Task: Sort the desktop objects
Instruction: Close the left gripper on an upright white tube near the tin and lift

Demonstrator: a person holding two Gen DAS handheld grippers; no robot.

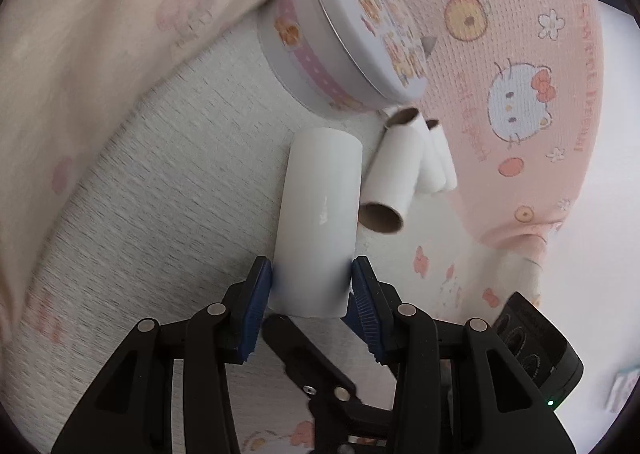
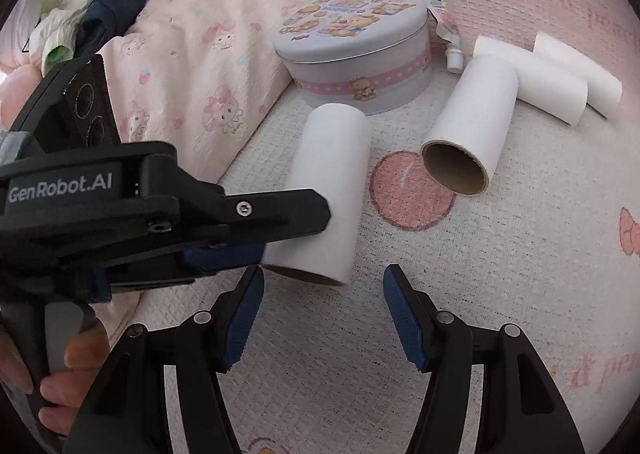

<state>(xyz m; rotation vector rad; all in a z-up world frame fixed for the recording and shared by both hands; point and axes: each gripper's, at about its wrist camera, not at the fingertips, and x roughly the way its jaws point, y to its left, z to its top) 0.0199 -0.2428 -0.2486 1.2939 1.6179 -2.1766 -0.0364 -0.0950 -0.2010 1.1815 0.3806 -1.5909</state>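
My left gripper is shut on the near end of a white paper roll, its blue pads pressing both sides. The same roll shows in the right wrist view with the left gripper on it from the left. My right gripper is open and empty, just in front of the roll. A second roll with a brown cardboard core lies to the right, also in the left wrist view. Two more white rolls lie behind it. A round tin with bear pictures stands behind the held roll.
A pink patterned pillow lies to the left on the pink and white knitted blanket. A small white tube with a cap lies beside the tin. Dark and white cloth is piled at far left.
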